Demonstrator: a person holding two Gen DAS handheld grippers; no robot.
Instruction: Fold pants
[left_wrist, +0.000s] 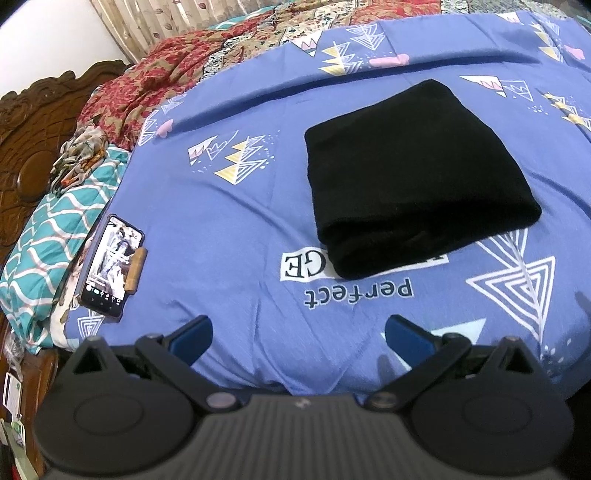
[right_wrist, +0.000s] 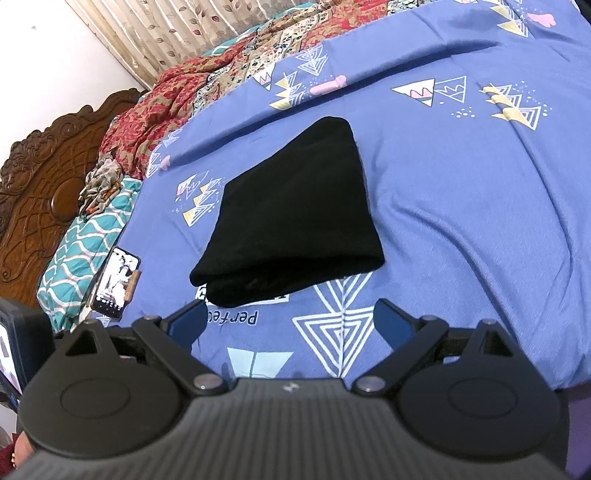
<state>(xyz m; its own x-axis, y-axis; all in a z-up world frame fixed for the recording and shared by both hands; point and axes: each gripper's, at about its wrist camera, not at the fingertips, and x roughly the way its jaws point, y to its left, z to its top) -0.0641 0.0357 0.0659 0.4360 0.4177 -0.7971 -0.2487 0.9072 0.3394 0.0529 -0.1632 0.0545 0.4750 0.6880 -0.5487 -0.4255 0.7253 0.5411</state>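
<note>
Pants (left_wrist: 417, 177): black, folded into a thick rectangle, lying on your bed's blue sheet (left_wrist: 240, 206) and covering part of its printed lettering.

Left tool (left_wrist: 298, 338): your 2 blue fingers (left_wrist: 192, 339) stand wide apart, holding nothing, just short of the pants' near edge.

Right tool (right_wrist: 290, 319): fingers (right_wrist: 393, 326) likewise spread, nothing between them, near the pants' folded edge.

Phone (left_wrist: 110, 266): screen lit, lying at the sheet's left edge, well apart from the pants.

Red quilt (left_wrist: 147, 88): bunched along the sheet's far left.

Headboard (left_wrist: 26, 147): carved wood, far left.
</note>
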